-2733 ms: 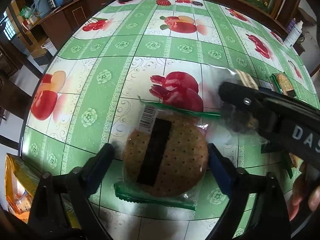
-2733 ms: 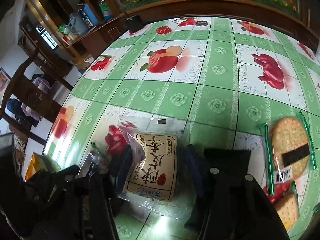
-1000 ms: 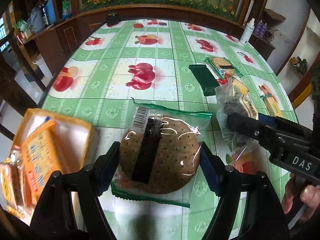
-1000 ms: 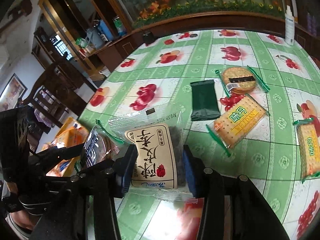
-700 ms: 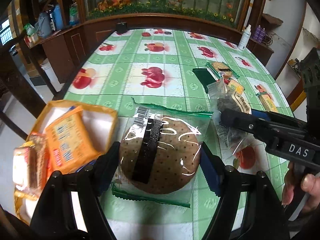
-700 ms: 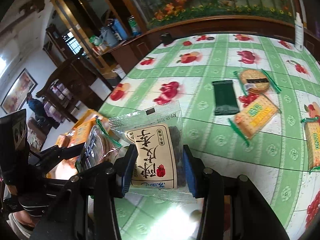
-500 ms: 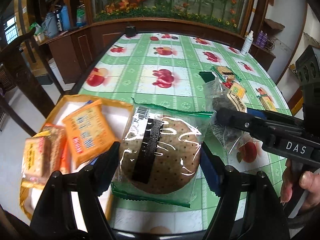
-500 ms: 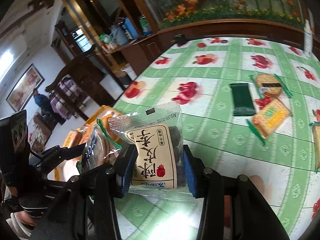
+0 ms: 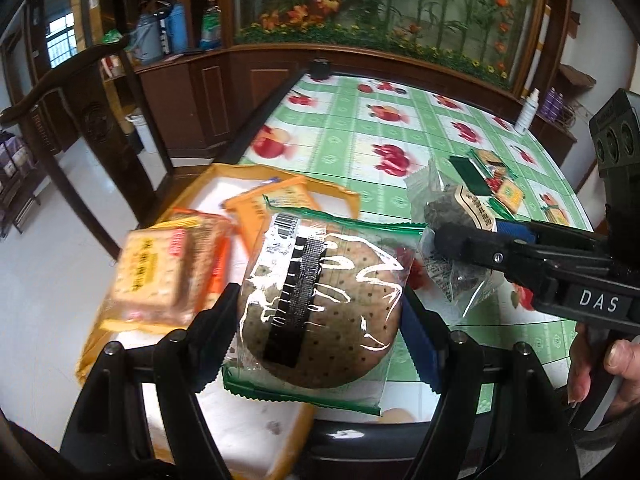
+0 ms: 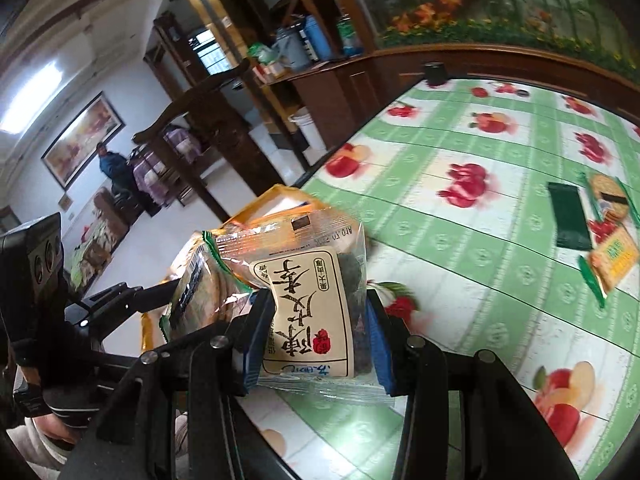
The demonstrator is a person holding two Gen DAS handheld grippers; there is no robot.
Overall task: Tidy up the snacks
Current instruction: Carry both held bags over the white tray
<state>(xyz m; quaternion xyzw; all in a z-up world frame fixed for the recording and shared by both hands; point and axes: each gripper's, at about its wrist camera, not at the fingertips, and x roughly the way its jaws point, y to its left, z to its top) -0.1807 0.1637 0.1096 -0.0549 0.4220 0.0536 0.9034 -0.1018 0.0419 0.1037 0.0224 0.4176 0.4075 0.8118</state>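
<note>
Above table edge (image 9: 256, 128), cracker pack (image 9: 320, 312) lengthwise upright

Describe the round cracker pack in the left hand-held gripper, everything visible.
The round cracker pack is a clear glossy wrapper with green serrated end seams, holding a brown, dotted round cracker with a dark strip across its face. A barcode sits on its upper left corner. The left hand-held gripper clamps it by both sides, face toward the camera, off the table and in front of the orange box of snacks. The right hand-held gripper's packet sits close at its right; contact unclear.
</note>
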